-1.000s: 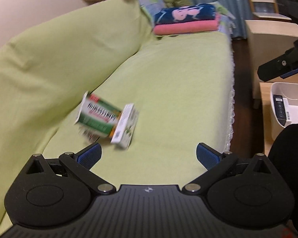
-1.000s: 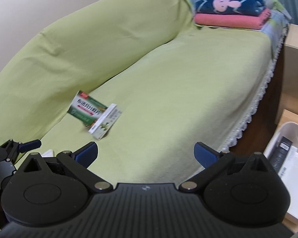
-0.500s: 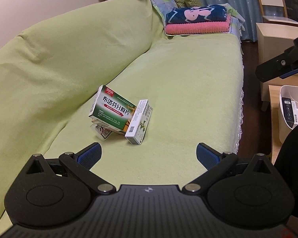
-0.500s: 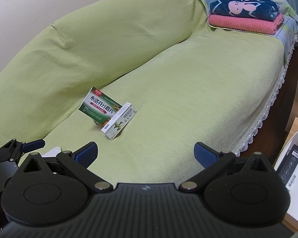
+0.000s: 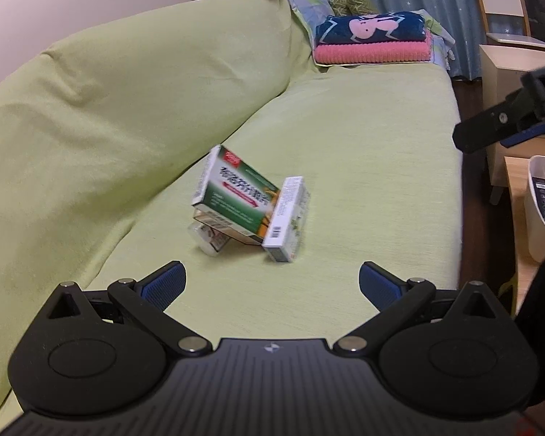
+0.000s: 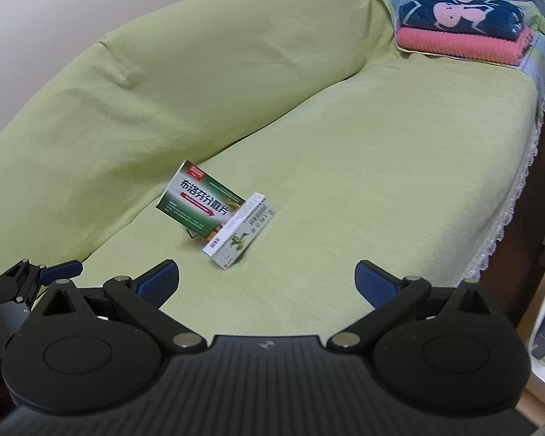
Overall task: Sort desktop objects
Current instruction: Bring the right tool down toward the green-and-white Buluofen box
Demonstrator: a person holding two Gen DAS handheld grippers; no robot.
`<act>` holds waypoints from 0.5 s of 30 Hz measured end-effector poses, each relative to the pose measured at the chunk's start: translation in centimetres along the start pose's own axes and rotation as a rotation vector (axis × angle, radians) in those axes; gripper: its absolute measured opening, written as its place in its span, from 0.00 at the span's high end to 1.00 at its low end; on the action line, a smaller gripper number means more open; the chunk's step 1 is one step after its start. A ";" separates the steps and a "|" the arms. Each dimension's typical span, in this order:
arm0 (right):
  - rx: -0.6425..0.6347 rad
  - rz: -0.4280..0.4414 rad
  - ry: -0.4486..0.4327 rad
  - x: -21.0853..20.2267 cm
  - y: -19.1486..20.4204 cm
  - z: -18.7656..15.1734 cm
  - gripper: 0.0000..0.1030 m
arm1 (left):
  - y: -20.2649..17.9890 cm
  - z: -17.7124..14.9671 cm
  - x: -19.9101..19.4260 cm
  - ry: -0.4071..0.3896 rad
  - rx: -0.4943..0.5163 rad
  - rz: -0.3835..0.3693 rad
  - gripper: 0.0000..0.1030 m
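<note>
Medicine boxes lie ahead of both spread, empty tongs on the light-green cloth sofa cover point(image 5: 345, 152). Left gripper point(image 5: 270, 283): nearest its left finger lies a small clear bottle point(image 5: 209, 241); the green-and-white cardboard box point(image 5: 236, 196) rests tilted on it, long axis running left-far to right-near. Right gripper point(image 6: 267, 279): the narrow white carton point(image 6: 238, 234) leans against the green box, long axis pointing away. Recommended: lift the top box first, gripping across its short width.

small bottle point(image 5: 209, 241) mostly hidden under tilted green box point(image 5: 236, 196), label unreadable. print on white box point(image 5: 287, 227) too blurred to read. white bin point(image 5: 537, 218) cut off by right edge, contents only partly seen. right gripper body cropped at the same edge.
</note>
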State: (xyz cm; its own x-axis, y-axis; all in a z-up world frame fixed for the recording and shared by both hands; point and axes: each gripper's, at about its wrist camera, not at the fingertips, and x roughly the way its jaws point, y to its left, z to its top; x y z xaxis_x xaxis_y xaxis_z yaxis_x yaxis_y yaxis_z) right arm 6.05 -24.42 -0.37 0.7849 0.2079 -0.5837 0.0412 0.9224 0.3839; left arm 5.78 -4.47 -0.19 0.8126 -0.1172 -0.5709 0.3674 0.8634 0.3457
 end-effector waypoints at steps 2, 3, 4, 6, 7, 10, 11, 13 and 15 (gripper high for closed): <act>-0.013 0.006 -0.004 1.2 0.7 0.2 0.01 | 1.3 0.1 1.0 -0.004 -0.011 0.002 0.01; -0.018 0.006 -0.008 1.8 1.0 0.3 0.01 | 1.8 0.1 1.5 -0.008 -0.015 0.003 0.01; -0.021 0.006 -0.014 2.5 1.3 0.4 0.01 | 2.3 0.2 2.0 -0.011 -0.019 0.003 0.01; -0.024 0.006 -0.031 3.7 1.7 0.7 0.01 | 3.4 0.4 3.2 -0.015 -0.028 -0.002 0.01; -0.022 0.008 -0.043 4.3 1.8 0.9 0.01 | 3.7 0.5 3.7 -0.017 -0.031 -0.005 0.01; -0.003 0.015 -0.076 6.3 1.9 1.4 0.01 | 4.7 1.1 5.5 -0.017 -0.019 -0.007 0.03; 0.002 0.017 -0.081 7.0 1.8 1.6 0.01 | 5.0 1.3 6.1 -0.016 -0.015 -0.007 0.03; -0.001 0.016 -0.082 8.6 1.9 2.0 0.01 | 5.6 1.7 7.2 -0.018 -0.011 -0.014 0.04; -0.005 0.020 -0.076 10.3 2.0 2.3 0.01 | 6.1 2.2 8.4 -0.015 -0.010 -0.018 0.09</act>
State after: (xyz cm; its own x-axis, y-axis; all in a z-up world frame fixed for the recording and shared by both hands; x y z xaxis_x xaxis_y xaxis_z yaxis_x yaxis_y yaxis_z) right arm 15.58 -21.20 -3.99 0.8303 0.2013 -0.5198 0.0222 0.9199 0.3916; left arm 15.85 -1.29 -1.21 0.8128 -0.1403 -0.5654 0.3774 0.8661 0.3277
